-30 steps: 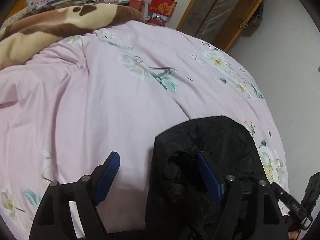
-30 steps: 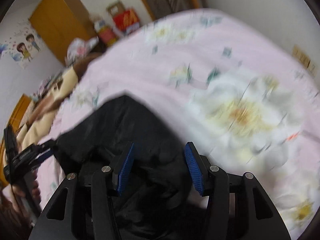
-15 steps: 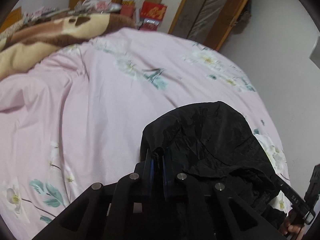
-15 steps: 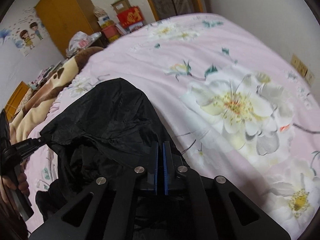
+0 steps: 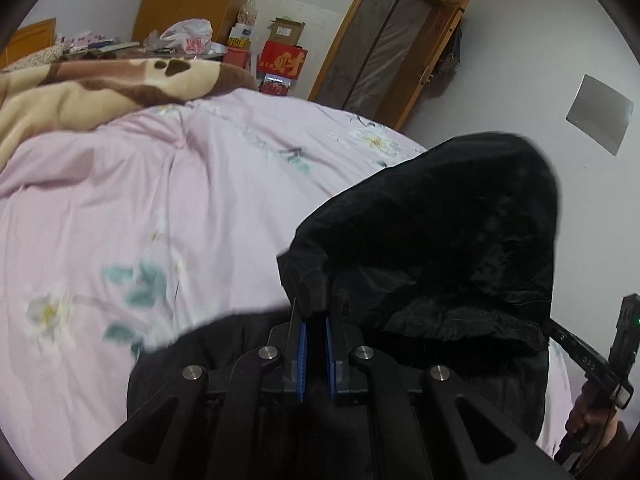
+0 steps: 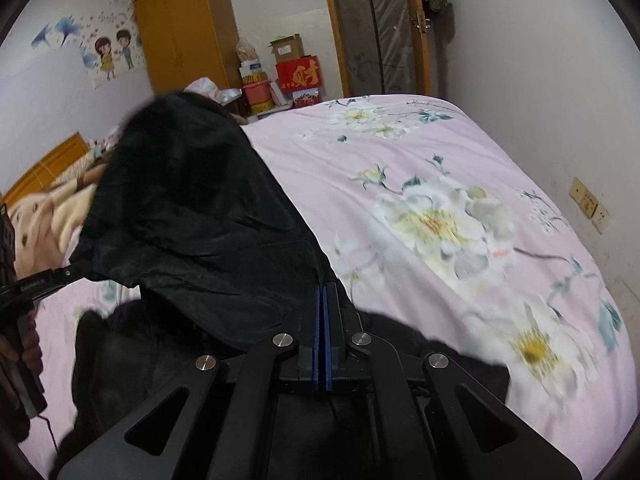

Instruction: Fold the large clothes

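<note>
Left hand-held gripper [image 5: 315, 322], black frame with blue pads: jaws clamped on black fabric. Right hand-held gripper [image 6: 322, 300]: likewise clamped. Both angled downward, each gripped by a hand [image 5: 592, 420].

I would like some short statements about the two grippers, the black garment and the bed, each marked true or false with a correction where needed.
1. The left gripper is shut on the black garment. True.
2. The right gripper stands wide open above the bed. False: its blue fingers are closed together on the garment's edge.
3. The garment lies flat on the pink floral bedsheet. False: part of it is lifted up between the two grippers.
4. A brown and cream blanket lies at the far side of the bed. True.
</note>
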`<state>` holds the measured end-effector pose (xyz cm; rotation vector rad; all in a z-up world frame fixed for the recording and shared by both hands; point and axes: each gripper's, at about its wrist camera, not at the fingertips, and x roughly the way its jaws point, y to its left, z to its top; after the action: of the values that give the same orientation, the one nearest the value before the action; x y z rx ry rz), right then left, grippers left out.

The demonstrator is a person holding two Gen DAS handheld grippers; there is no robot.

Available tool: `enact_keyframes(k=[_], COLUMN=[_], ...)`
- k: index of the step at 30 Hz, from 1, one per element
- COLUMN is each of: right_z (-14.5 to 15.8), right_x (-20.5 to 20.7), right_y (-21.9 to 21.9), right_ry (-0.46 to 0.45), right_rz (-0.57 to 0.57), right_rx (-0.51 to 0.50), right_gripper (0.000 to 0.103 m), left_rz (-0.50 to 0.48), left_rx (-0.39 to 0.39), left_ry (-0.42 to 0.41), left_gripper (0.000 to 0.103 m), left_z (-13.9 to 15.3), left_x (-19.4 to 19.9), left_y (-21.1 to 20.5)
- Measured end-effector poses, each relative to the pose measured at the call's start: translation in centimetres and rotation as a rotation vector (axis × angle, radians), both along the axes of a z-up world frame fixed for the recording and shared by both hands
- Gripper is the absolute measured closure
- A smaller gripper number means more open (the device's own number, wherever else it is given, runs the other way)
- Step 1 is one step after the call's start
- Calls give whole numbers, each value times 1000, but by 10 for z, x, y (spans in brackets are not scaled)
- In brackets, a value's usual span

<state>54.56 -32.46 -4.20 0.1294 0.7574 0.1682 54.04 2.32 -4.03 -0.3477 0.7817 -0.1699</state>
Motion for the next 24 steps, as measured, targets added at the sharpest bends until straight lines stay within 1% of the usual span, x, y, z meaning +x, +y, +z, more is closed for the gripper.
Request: enact_keyframes(k=[2,5,6,7,8,9,11,13,14,15,16,19,20,21,22,23,24], right_z=[-6,-12,-12,-12,-13,-13,-17,-19,-19,-20,-20,-19,-19,-17,-17,-16,-15], right_x=[-8,-16,-21,-22,-24,-25,-27,-31,-33,-36,-39,-49,-54,-58,-62,-66,-71], right_y=[-2,-5,-6,-7,-7,-8,-14,-18,-21,-24,-26,-33,-35,-36,-37,-38,-37], right_ry=[17,29,29,27,24,24,34,36,34,35,38,46,43,45,46,46,46], right_rz=[-4,-21,-25,-32,-38,-45,-62,-78,-91,-99,-100,-129,-132,-130,-127,-121,-106], right_rx=[2,-11,-10,-9,-15,-21,1,17,17,32,52,83,91,105,130,153,168], right_gripper=[103,103,103,103,103,103,103,103,103,103,103,103,102,102,102,102,102], left_rz=[11,34,39,46,41,37,37,38,51,61,83,101,94,80,61,44,17], left_rx=[-21,-94,-109,-125,-151,-163,-134,-106,-112,-133,-166,-250,-271,-307,-375,-399,-416], left_ry=[23,76,97,135,144,147,152,144,146,151,165,177,166,150,141,131,111], left_gripper=[94,91,88,88,88,85,80,80,79,75,74,72,68,58,50,31,16], left_z=[-10,-24,-27,-32,-34,-34,-33,-29,-28,-27,-26,-17,-12,-6,2,8,16], left_x=[-13,-21,-24,-26,-32,-37,-45,-52,-56,-58,-62,-74,-79,-83,-88,-90,-93], left_y=[2,7,8,9,10,11,12,15,20,26,34,45,46,45,42,38,31])
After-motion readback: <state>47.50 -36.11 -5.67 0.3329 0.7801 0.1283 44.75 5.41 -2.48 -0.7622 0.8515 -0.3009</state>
